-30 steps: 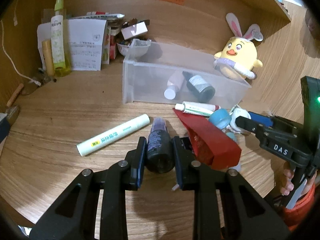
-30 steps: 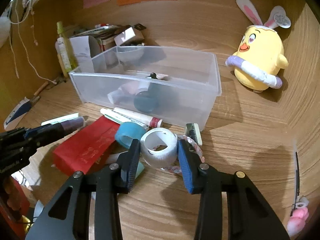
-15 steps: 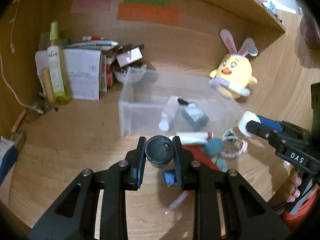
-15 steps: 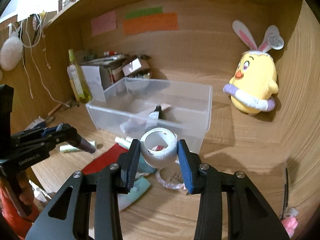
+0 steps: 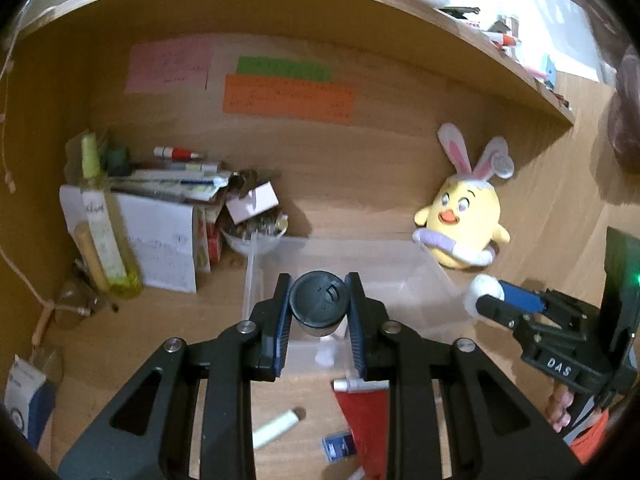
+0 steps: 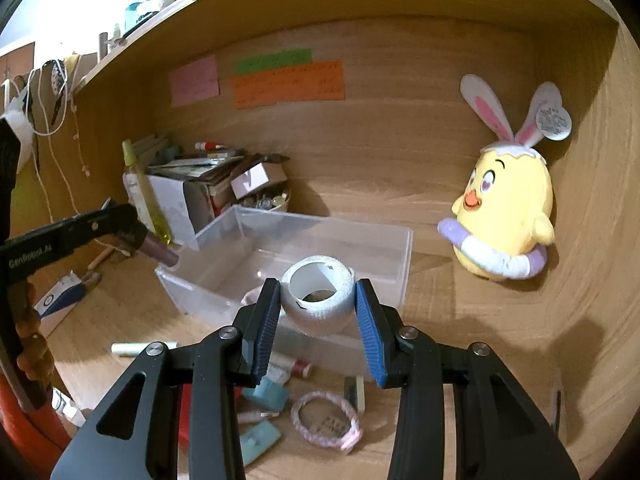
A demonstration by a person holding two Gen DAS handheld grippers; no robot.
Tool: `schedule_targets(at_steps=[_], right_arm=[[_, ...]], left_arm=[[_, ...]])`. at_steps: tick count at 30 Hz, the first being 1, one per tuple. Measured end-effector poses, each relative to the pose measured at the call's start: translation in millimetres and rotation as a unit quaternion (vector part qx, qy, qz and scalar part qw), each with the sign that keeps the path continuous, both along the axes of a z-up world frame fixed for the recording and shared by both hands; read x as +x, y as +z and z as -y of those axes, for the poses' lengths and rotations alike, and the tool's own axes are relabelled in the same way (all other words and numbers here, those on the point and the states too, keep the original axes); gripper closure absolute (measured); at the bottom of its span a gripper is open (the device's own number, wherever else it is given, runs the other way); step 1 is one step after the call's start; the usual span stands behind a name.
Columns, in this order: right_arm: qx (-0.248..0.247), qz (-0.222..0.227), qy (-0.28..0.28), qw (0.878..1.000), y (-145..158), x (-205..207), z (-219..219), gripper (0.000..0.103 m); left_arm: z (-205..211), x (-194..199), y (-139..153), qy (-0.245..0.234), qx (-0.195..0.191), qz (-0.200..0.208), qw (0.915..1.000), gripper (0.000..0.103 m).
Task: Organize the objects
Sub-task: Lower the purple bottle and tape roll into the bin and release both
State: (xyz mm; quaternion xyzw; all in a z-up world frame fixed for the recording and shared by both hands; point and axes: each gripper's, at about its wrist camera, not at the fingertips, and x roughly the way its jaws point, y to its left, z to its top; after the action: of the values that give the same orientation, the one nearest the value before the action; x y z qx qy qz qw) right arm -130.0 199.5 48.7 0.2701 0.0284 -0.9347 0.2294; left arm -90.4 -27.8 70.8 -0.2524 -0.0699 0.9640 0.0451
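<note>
My left gripper point(image 5: 318, 314) is shut on a dark bottle point(image 5: 318, 304), held in the air in front of the clear plastic bin point(image 5: 400, 272). My right gripper point(image 6: 318, 304) is shut on a white tape roll point(image 6: 318, 294), held above the near wall of the same bin point(image 6: 402, 256). On the desk below lie a red box point(image 5: 362, 424), a white tube point(image 5: 276, 426), a blue tape roll point(image 6: 270, 396), a pink hair tie point(image 6: 324, 420) and a red-capped tube point(image 6: 294, 368). The right gripper also shows in the left wrist view point(image 5: 486, 294).
A yellow chick plush point(image 6: 506, 216) sits at the back right. Boxes, a yellow-green bottle point(image 5: 102, 232) and a small bowl point(image 5: 256, 236) crowd the back left. Coloured notes point(image 5: 288, 94) are stuck on the back wall. A shelf runs overhead.
Both grippers have lifted from the desk, the left with the dark bottle and the right with the white tape roll, and moved toward the clear bin.
</note>
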Motion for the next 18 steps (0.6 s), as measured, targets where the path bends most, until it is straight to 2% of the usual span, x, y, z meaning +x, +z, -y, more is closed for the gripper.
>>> schedule_targets(at_steps=[8, 18], right_arm=[[0.016, 0.022, 0.001, 1.0, -2.2, -35.7, 9.6, 0.068], [0.053, 0.1, 0.01, 0.994, -39.6, -86.3, 23.1, 0.068]], left_arm=[[-5.7, -41.1, 2.9, 0.007, -0.022, 0.012, 0.9997, 0.078], [-10.2, -98.2, -34.8, 0.007, -0.04, 0.069, 0.9968, 0.078]])
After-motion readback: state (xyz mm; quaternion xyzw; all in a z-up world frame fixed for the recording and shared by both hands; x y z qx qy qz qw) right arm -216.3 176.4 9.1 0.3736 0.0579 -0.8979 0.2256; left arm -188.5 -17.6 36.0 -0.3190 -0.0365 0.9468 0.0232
